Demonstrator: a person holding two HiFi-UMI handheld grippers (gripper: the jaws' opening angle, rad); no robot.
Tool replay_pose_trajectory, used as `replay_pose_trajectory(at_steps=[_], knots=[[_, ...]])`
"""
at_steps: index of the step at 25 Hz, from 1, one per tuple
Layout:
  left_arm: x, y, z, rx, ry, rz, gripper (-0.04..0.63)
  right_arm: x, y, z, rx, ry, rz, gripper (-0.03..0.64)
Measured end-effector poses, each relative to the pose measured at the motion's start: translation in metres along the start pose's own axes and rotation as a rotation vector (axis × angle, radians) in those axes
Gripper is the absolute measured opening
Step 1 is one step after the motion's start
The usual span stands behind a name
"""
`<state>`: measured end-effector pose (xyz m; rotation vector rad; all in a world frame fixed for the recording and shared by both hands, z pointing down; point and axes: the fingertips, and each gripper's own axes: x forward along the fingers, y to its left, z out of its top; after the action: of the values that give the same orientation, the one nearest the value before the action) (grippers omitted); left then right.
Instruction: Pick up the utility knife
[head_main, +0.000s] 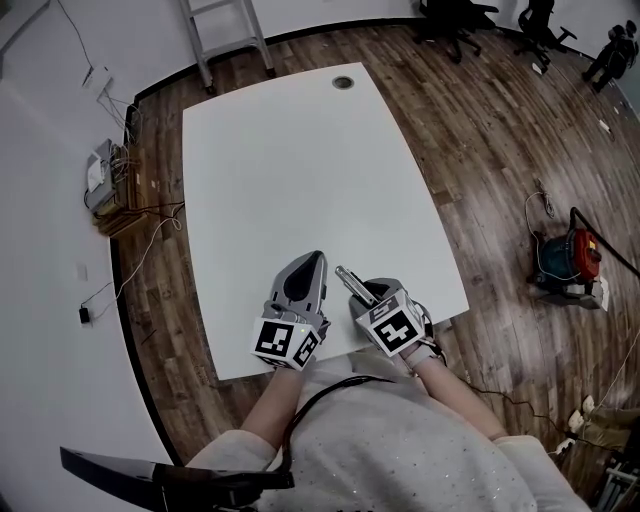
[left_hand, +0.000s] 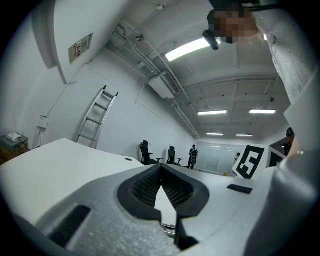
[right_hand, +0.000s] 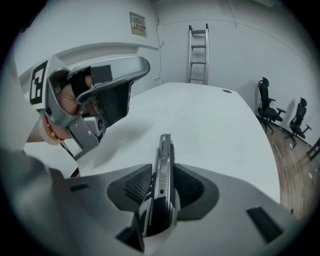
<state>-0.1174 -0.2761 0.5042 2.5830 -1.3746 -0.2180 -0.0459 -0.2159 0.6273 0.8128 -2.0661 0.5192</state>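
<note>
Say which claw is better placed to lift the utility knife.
Right. The right claw already grips the knife on both sides between its pads. The left claw is shut with nothing between its tips, beside the right one and off the knife.

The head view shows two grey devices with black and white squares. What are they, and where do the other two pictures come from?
A person holds two two-jaw grippers; the marked cubes are parts of them. The head view looks down from the person's head onto a white table. The other two pictures come from cameras riding on each gripper, looking along its jaws. The left gripper is shut and empty. The right gripper grips the utility knife, set on edge between its pads. Nothing else lies on the table.
</note>
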Motion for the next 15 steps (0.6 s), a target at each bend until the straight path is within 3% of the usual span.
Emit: replay_pose_trajectory(at_steps=[6,15], knots=[[-0.006,0.007,0.006,0.001,-0.014,0.023,0.006,0.001,0.005,0.002,-0.048,0.015,0.013,0.138],[-0.009,0.009,0.007,-0.007,-0.025,0.029,0.006,0.01,0.013,0.006,-0.192,0.203,0.061,0.138]])
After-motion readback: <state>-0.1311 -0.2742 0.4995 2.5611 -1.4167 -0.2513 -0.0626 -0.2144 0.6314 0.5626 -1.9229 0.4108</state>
